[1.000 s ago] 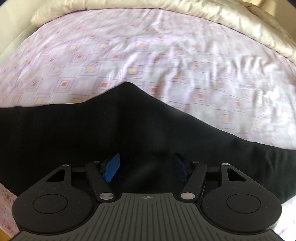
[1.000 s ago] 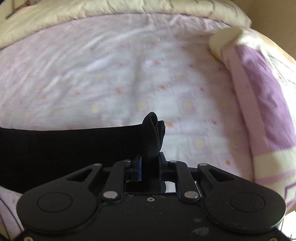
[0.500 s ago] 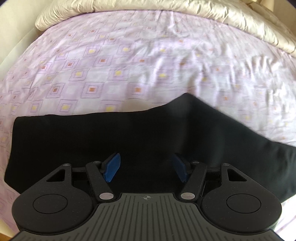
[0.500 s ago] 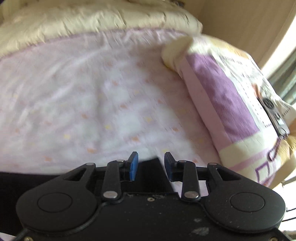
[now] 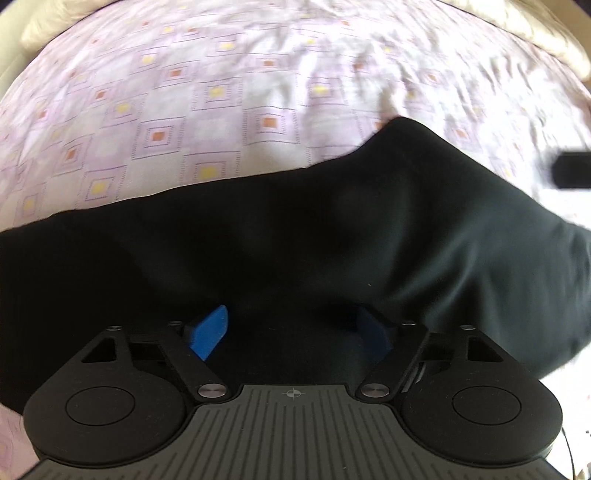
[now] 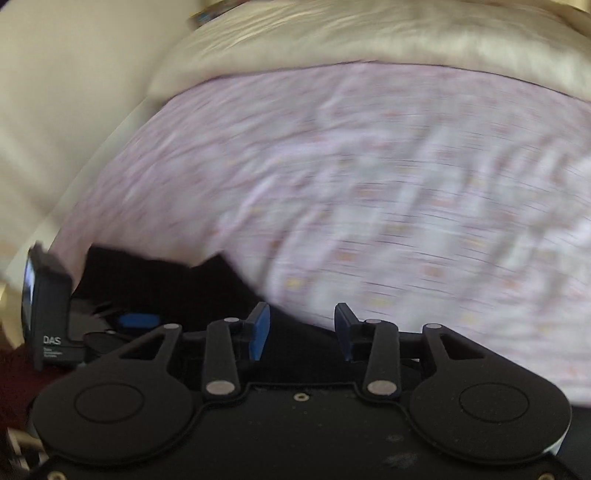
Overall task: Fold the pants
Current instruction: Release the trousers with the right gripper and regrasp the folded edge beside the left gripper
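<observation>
The black pants lie folded lengthwise across the pink patterned bedsheet, with a raised hump at the right. My left gripper is open, low over the near edge of the pants, its blue pads apart and nothing between them. In the right wrist view, which is blurred by motion, my right gripper is open and empty over the pants. The left gripper's body shows at the left edge there.
A cream quilt is bunched along the far side of the bed. A dark blurred shape shows at the right edge of the left wrist view. The bedsheet stretches beyond the pants.
My right gripper let go of the pants end, opened, and swung left towards the left gripper. The left gripper stayed open and shifted left along the pants.
</observation>
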Available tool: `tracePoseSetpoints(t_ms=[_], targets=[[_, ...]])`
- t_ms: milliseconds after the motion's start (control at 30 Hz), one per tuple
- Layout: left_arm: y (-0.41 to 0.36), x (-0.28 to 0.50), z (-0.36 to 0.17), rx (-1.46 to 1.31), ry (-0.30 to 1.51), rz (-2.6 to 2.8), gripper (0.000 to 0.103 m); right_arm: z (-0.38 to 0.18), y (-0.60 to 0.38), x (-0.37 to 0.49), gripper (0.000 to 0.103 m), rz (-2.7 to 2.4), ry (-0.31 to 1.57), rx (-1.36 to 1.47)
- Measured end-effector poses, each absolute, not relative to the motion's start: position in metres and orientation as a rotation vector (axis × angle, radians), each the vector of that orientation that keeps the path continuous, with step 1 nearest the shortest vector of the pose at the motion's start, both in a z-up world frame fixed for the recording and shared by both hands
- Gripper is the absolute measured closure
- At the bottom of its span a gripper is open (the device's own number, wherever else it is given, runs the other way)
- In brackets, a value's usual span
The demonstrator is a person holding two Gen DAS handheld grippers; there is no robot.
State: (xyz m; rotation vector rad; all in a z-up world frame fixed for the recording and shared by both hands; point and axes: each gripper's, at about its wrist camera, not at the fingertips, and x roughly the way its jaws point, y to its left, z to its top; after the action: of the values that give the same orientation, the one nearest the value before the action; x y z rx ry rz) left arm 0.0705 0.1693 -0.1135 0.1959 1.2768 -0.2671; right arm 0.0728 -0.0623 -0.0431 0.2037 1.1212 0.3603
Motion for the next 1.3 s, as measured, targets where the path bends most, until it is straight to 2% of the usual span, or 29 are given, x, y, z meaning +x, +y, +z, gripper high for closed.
tracePoseSetpoints(t_ms=[200,367,433,500,533,633,767,800,833,867,900,933,1067,1300], targets=[[0.163,0.067,-0.115,0.232,1.273,-0.324,0.021,-0.064,0.015,0.109,0.06,0.448,1.174,0.098],[0.165,0.066,-0.114,0.253,1.26,-0.398,0.021,-0.077,0.019,0.124,0.057,0.439,1.222,0.121],[0.165,0.064,-0.114,0.259,1.252,-0.426,0.021,-0.077,0.017,0.122,0.063,0.46,1.228,0.162],[0.164,0.062,-0.114,0.274,1.245,-0.451,0.021,-0.069,0.017,0.114,0.064,0.472,1.193,0.172],[0.163,0.062,-0.115,0.285,1.241,-0.461,0.021,-0.066,0.017,0.111,0.06,0.469,1.178,0.177],[0.159,0.061,-0.116,0.298,1.235,-0.467,0.021,-0.065,0.015,0.109,0.06,0.42,1.151,0.168],[0.158,0.059,-0.116,0.287,1.234,-0.462,0.022,-0.077,0.013,0.125,0.058,0.397,1.209,0.184],[0.161,0.059,-0.116,0.276,1.233,-0.456,0.028,-0.08,0.015,0.128,0.058,0.406,1.216,0.189],[0.166,0.06,-0.111,0.258,1.23,-0.446,0.04,-0.083,0.015,0.131,0.059,0.425,1.223,0.193],[0.177,0.062,-0.104,0.223,1.232,-0.429,0.047,-0.081,0.017,0.13,0.063,0.449,1.222,0.194],[0.188,0.064,-0.1,0.166,1.236,-0.407,0.055,-0.078,0.02,0.127,0.075,0.47,1.209,0.179],[0.199,0.066,-0.095,0.101,1.233,-0.378,0.056,-0.071,0.023,0.119,0.093,0.481,1.191,0.145],[0.231,0.066,-0.071,-0.019,1.18,-0.269,0.056,-0.046,0.036,0.083,0.094,0.517,1.116,0.024],[0.23,0.074,-0.042,0.022,1.151,-0.305,0.056,-0.036,0.062,0.024,0.094,0.497,1.054,-0.116]])
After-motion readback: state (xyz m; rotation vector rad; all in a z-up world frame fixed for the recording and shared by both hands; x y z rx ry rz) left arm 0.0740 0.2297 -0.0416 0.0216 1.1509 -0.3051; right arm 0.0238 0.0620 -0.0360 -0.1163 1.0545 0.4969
